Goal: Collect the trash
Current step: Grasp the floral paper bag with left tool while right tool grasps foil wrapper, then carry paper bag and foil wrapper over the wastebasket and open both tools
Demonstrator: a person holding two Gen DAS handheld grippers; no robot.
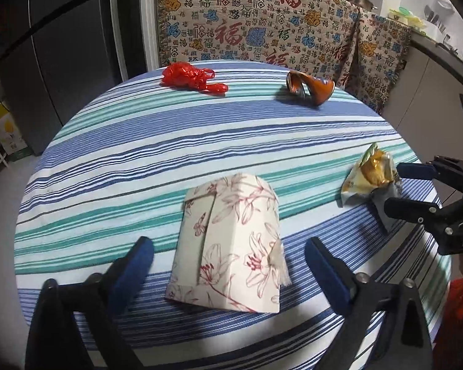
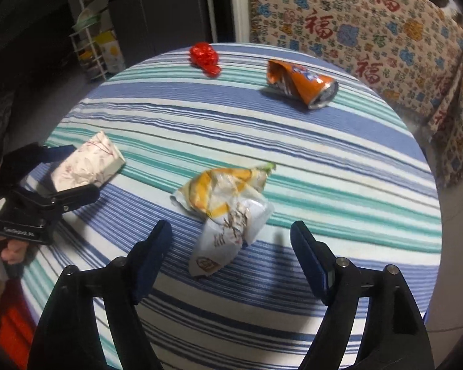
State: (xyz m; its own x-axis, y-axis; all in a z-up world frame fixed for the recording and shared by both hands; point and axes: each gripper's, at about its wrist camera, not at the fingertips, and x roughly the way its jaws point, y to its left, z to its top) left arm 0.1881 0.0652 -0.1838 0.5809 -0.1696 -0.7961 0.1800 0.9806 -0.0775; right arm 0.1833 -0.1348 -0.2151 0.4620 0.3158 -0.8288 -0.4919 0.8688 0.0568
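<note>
Striped blue, teal and white cloth covers the round worktop (image 1: 200, 141), and four pieces of trash lie on it, one of each kind. Nearest the front edge sits a floral paper packet (image 1: 231, 246), between the spread fingers of the left tongs (image 1: 228, 265), whose pads stand clear of it on both sides. To its right a crumpled yellow snack wrapper (image 2: 228, 212) lies between the fingers of the right tongs (image 2: 231, 246), which are also parted and not pressing on it. At the far edge rest a crumpled red plastic bag (image 1: 191, 77) and a crushed orange can (image 2: 302, 83) lying on its side, well apart from each other. A wide band of bare cloth runs across the middle between the near pair and the far pair. Behind the worktop hangs a patterned throw (image 1: 262, 24), with a dark fridge (image 1: 61, 46) to its left.
</note>
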